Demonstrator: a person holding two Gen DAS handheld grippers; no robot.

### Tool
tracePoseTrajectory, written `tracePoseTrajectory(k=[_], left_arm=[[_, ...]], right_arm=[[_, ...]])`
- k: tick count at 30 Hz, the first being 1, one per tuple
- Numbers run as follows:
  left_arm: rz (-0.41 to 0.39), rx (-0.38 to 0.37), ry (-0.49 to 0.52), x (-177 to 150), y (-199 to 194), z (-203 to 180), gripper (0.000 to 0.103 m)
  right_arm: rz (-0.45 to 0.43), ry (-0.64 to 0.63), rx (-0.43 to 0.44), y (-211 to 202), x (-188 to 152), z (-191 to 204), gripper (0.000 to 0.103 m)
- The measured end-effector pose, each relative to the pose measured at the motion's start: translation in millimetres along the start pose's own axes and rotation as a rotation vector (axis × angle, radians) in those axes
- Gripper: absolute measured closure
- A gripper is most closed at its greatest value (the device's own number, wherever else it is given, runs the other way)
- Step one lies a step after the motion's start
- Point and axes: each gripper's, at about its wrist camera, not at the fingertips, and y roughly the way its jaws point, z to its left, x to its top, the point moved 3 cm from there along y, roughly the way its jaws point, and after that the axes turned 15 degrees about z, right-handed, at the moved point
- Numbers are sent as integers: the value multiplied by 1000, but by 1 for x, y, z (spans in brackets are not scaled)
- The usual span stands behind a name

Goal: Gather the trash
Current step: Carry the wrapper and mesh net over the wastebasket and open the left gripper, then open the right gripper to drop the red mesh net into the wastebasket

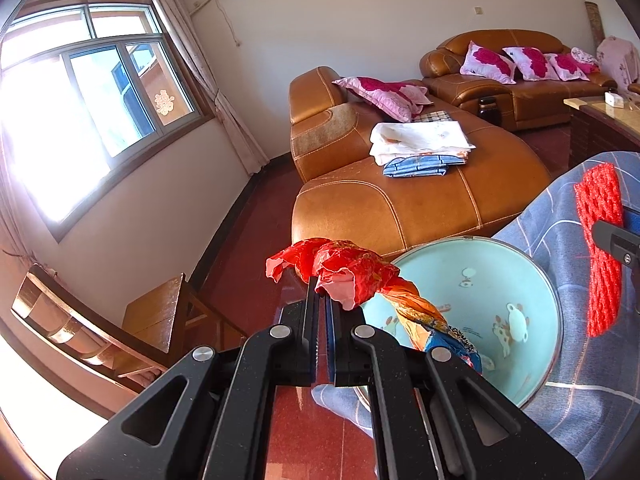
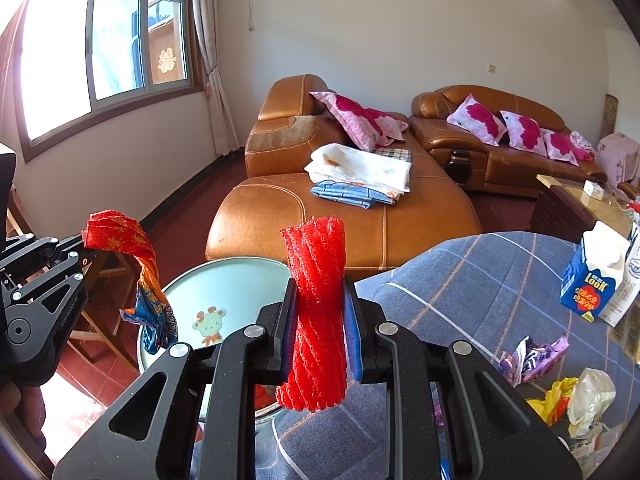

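My left gripper (image 1: 322, 292) is shut on a crumpled red and orange wrapper (image 1: 344, 268). The wrapper's twisted blue tail hangs down over a pale blue bin (image 1: 528, 280) with cartoon animals inside. In the right wrist view the same wrapper (image 2: 132, 264) dangles from the left gripper (image 2: 84, 246) above the bin (image 2: 224, 280). My right gripper (image 2: 318, 304) is shut on a roll of red foam netting (image 2: 316, 312), held upright near the bin's right rim. That netting (image 1: 600, 240) shows at the right edge of the left wrist view.
A table under a blue plaid cloth (image 2: 480, 280) holds a blue and white milk carton (image 2: 592, 280), a purple wrapper (image 2: 532, 356) and crumpled yellow and clear bags (image 2: 576, 396). A tan leather sofa (image 2: 340, 216) with folded laundry stands beyond. A wooden chair (image 1: 160, 320) stands left.
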Motion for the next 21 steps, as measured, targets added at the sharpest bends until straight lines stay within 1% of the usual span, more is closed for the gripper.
tracePoseTrajectory(k=[13, 17, 18, 19, 20, 21], left_arm=[[28, -23, -11, 0, 9, 5, 99], [36, -34, -16, -1, 11, 5, 96], [38, -39, -15, -1, 12, 5, 96], [42, -48, -13, -1, 13, 4, 92], [44, -53, -13, 0, 13, 3, 86], [44, -52, -14, -1, 13, 2, 83]], right_arm=[[43, -34, 32, 24, 4, 16, 81], [49, -40, 49, 30, 6, 18, 81], [46, -42, 50, 30, 7, 19, 75], [45, -44, 53, 32, 8, 19, 70], [45, -44, 57, 32, 8, 19, 61], [45, -43, 58, 32, 7, 18, 59]])
